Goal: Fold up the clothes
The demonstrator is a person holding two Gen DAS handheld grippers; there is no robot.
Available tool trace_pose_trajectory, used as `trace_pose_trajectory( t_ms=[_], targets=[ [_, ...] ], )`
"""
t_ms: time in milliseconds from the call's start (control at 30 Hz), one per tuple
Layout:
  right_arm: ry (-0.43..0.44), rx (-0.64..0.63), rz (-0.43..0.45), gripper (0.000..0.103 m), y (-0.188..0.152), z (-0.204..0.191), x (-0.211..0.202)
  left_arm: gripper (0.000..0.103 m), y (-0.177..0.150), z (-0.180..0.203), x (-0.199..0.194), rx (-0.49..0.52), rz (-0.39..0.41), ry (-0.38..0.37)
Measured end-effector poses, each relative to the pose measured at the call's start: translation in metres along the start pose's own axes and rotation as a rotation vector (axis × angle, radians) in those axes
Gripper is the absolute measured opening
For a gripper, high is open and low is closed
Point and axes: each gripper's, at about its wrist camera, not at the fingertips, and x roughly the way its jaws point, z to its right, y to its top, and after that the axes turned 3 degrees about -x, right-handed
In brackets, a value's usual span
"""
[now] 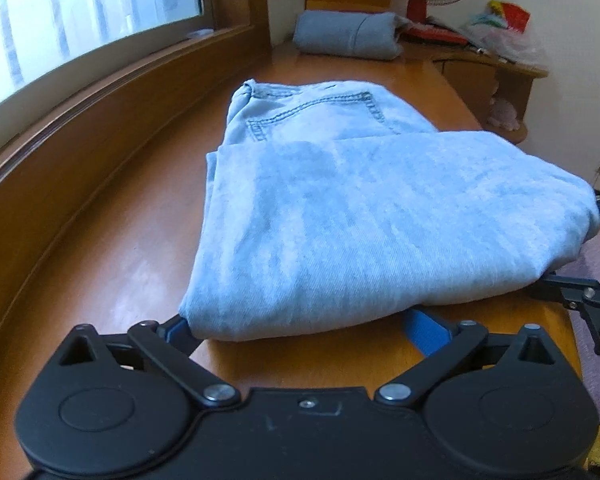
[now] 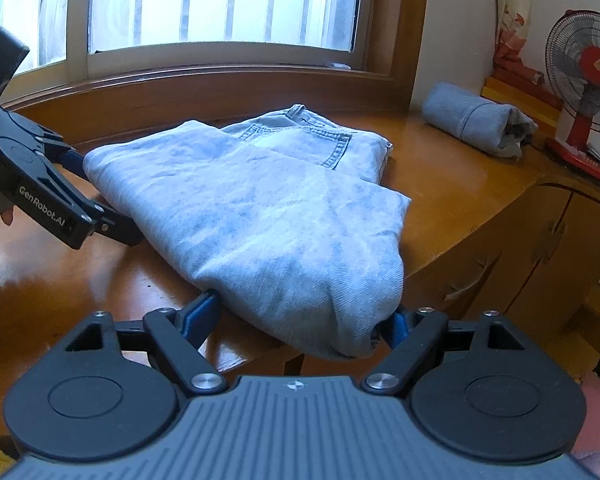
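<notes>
Light-blue jeans (image 1: 340,216) (image 2: 260,208) lie folded in a thick bundle on the wooden table (image 1: 120,272) (image 2: 440,184), back pocket towards the window. My left gripper (image 1: 300,320) (image 2: 100,196) stands open, its blue-padded fingers (image 1: 176,328) straddling one end of the bundle; the fabric hides the tips. My right gripper (image 2: 304,316) (image 1: 580,244) is also wide open at the bundle's corner by the table's front edge, one finger on each side of the cloth. I cannot see the pads squeezing the denim.
A rolled grey garment (image 2: 472,120) (image 1: 348,36) lies at the table's far end beside a red fan (image 2: 588,92). A window with a wooden sill (image 2: 220,76) runs along the back. A wooden cabinet (image 2: 540,240) adjoins the table.
</notes>
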Motion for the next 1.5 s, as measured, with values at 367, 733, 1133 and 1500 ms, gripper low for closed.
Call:
trace_pose_trajectory(
  t_ms=[367, 733, 1133, 1500],
  targets=[
    [0.155, 0.024, 0.018, 0.048, 0.009, 0.012, -0.032, 0.070, -0.015, 0.002, -0.053, -0.025, 0.055, -0.057],
    [0.479, 0.460, 0.155, 0.044, 0.052, 0.071, -0.082, 0.069, -0.003, -0.001, -0.142, -0.199, 0.238, 0.003],
    [0.163, 0.309, 0.075, 0.067, 0.063, 0.051, -0.019, 0.081, 0.015, -0.015, -0.094, -0.095, 0.122, 0.070],
    [0.309, 0.199, -0.151, 0.071, -0.003, 0.029, -0.068, 0.086, -0.049, 0.005, -0.116, -0.125, -0.066, -0.002]
  ],
)
